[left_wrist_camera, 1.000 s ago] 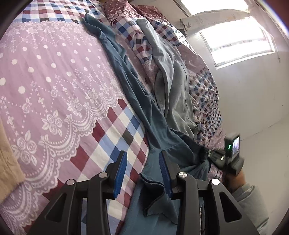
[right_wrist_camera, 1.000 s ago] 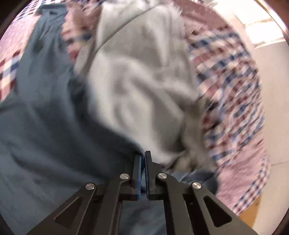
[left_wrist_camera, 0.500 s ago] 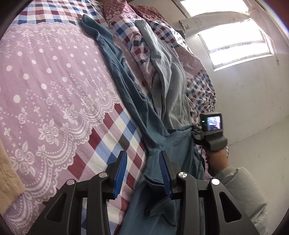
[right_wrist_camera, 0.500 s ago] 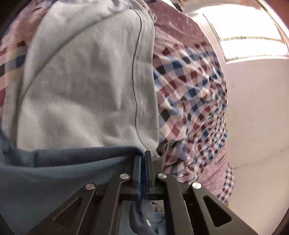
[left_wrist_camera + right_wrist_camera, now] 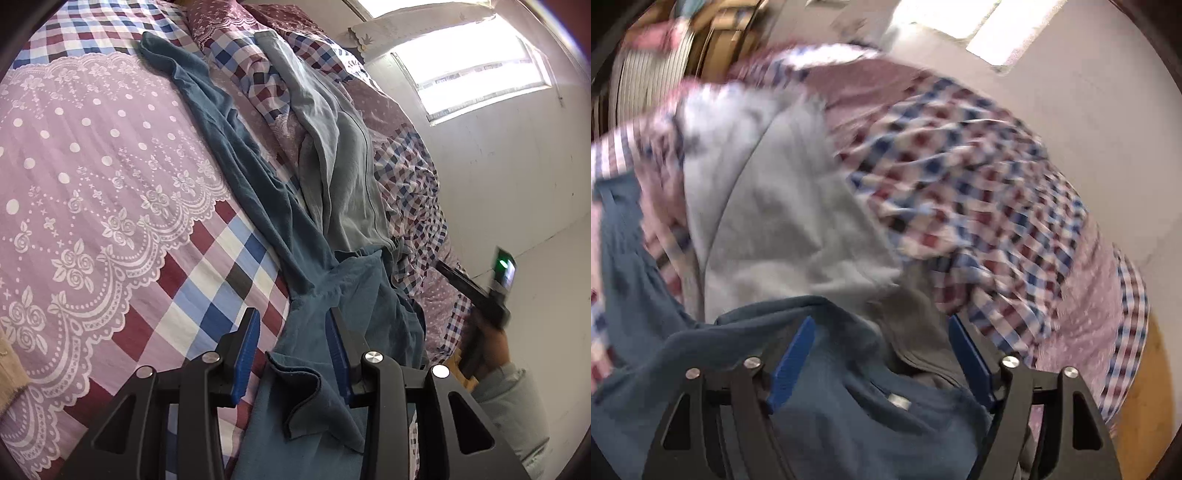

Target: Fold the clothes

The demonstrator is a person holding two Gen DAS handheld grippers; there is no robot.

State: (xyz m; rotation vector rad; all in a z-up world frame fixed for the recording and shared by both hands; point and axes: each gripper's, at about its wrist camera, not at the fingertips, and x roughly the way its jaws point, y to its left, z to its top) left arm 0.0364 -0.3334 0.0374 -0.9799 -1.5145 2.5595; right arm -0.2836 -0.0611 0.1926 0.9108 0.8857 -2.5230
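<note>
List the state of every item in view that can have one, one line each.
Left claw: open, jaws either side of the teal cloth, not clamped.
Right claw: open, jaws spread wide over cloth.
Dark teal garment: unfolded, stretched long across the bed, rumpled at the near end.
Light grey-blue garment: unfolded, crumpled, beside the teal one.
Checked and lilac lace-print bed cover: spread flat on the left, bunched on the right.

No legible text, label, brand, number or sign is found in either view. A small tag on the teal garment (image 5: 899, 401) is noted, but it is too blurred for any characters to be read.
</note>
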